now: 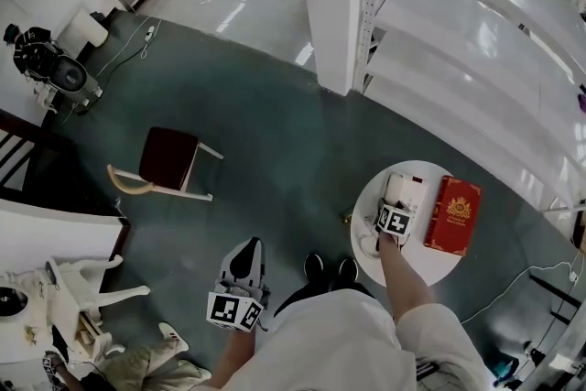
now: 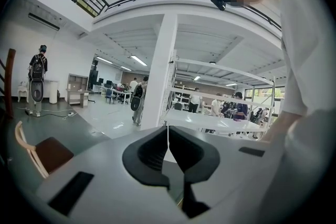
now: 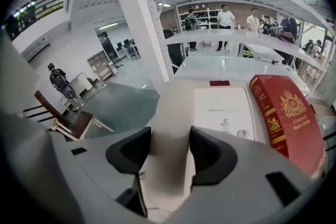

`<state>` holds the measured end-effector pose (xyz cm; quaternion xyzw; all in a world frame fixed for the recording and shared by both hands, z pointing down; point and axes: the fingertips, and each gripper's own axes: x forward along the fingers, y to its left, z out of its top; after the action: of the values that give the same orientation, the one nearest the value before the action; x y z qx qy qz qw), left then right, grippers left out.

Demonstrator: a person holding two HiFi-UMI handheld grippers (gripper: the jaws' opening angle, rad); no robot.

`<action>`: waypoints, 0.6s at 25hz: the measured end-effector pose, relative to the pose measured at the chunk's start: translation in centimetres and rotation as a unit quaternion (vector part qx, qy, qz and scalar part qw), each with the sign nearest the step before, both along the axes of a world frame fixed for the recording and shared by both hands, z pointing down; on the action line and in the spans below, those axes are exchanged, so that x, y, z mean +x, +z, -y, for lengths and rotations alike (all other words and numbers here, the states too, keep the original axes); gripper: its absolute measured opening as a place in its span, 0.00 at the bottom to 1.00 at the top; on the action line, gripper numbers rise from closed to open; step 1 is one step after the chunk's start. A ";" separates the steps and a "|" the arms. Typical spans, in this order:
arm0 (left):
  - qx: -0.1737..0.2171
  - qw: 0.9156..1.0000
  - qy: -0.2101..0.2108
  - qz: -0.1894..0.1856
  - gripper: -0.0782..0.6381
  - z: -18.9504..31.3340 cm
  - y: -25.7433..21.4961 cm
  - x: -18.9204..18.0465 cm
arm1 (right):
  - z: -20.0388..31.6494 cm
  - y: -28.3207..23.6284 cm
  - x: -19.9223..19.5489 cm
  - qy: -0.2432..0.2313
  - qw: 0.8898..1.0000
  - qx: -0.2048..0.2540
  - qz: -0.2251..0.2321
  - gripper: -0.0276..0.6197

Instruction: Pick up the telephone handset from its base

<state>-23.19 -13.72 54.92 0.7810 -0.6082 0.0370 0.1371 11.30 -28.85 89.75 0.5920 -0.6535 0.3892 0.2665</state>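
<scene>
A white telephone base (image 3: 223, 113) sits on a small round white table (image 1: 430, 266). Its white handset (image 3: 172, 113) lies along the base's left side. My right gripper (image 3: 170, 152) points steeply down over it, and both dark pads press on the handset's sides. From the head view the right gripper (image 1: 392, 217) covers most of the handset, with the base (image 1: 408, 190) showing just beyond. My left gripper (image 1: 247, 263) hangs off to the left over the floor, far from the table. In the left gripper view its jaws (image 2: 168, 139) meet with nothing between them.
A red book (image 1: 453, 215) lies right of the phone on the table, touching or nearly touching the base. White shelving (image 1: 476, 32) and a white pillar (image 1: 330, 5) stand behind. A wooden chair (image 1: 169, 158) stands on the floor to the left. Several people stand in the background.
</scene>
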 end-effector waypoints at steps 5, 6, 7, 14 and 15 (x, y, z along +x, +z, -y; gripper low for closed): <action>0.005 1.000 0.006 -0.001 0.14 -0.2 -0.2 0.4 | -0.8 -0.8 0.2 0.009 1.000 0.016 0.013 0.41; 0.006 1.000 0.008 -0.001 0.14 -0.2 -0.3 0.5 | -1.0 -1.0 0.3 0.010 1.000 0.019 0.017 0.41; 0.007 1.000 0.010 -0.001 0.14 -0.2 -0.3 0.6 | -1.1 -1.2 0.3 0.012 0.999 0.023 0.021 0.41; 0.013 0.999 0.029 -0.004 0.14 -0.3 -0.6 1.8 | -2.0 -3.6 1.0 0.021 0.997 0.048 0.050 0.40; 0.015 0.999 0.032 -0.004 0.14 -0.3 -0.6 2.0 | -2.1 -4.0 1.1 0.020 0.997 0.053 0.053 0.40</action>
<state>-21.20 -13.45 54.28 0.8019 -0.5832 0.0295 0.1266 12.37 -26.71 85.78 0.5973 -0.6742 0.3898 0.1918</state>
